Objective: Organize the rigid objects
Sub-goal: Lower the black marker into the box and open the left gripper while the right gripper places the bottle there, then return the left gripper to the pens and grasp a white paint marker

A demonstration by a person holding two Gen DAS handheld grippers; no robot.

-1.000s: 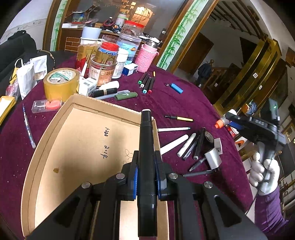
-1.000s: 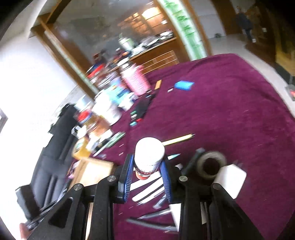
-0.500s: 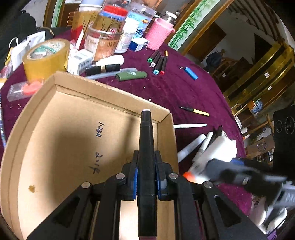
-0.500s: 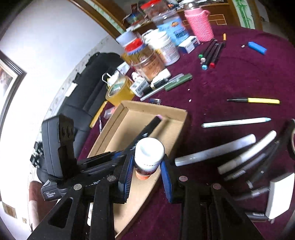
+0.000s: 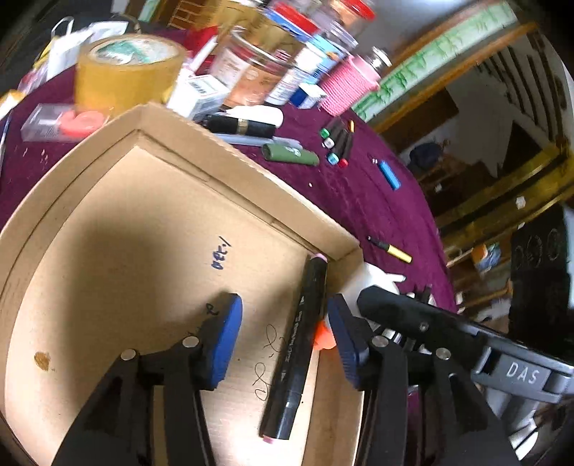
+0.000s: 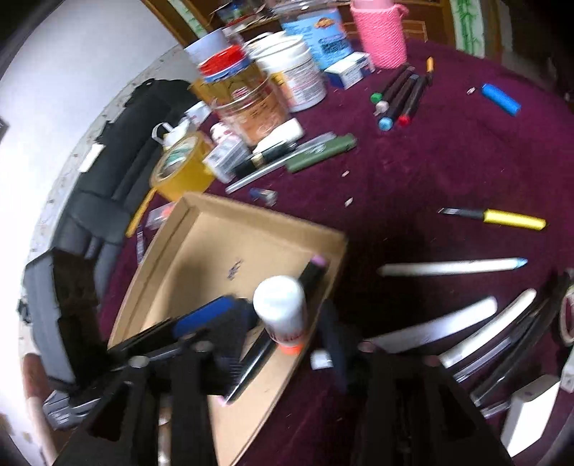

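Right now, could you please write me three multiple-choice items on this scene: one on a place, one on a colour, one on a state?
1. Where does the black marker lie?
A. in the cardboard tray
B. on the purple cloth
C. on the tape roll

2. What colour is the knitted cup sleeve?
A. green
B. pink
C. blue

3. How is the left hand-held gripper?
A. clamped on the marker
B. gripping the tray rim
C. jaws apart, off the marker

Answers: 1 A, it rests on the tray floor by the wall; 2 B, plainly pink; 3 C, gaps show beside the marker as the jaws open.
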